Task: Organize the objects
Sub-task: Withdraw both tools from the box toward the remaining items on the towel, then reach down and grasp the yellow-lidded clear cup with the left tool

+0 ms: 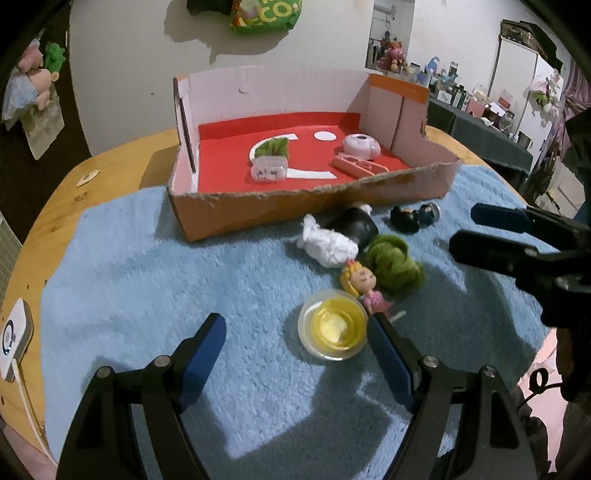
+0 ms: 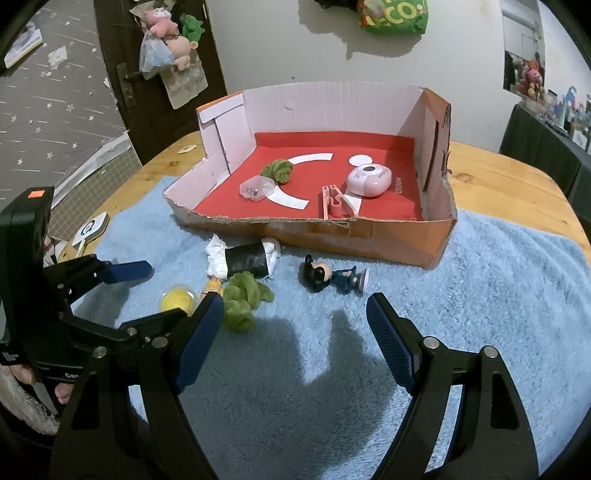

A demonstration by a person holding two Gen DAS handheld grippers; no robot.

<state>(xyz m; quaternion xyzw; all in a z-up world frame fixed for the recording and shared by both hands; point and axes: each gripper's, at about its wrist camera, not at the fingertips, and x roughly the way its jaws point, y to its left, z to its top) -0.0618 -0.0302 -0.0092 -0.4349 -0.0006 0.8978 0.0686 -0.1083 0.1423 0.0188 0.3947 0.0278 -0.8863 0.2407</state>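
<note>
On the blue towel [image 1: 147, 280] toward the counter's near edge, the yellow capsule [image 1: 334, 325] lies beside the left gripper [image 1: 295, 350], whose jaws stand wide and empty like the right gripper [image 2: 295, 336]; light, smooth, slippery, best pinched across its rim.

A lived-in home room, cluttered with toys and keepsakes. A wooden table [image 2: 509, 184] is spread with a blue towel [image 2: 498, 295]. Plush toys in a bag [image 2: 166, 40] hang from the handle of a dark door [image 2: 147, 122], and a green shopping bag [image 2: 395, 14] hangs on the white wall. A side table [image 1: 480, 122] is crowded with bottles, boxes and trinkets beside a white cabinet [image 1: 517, 70].
</note>
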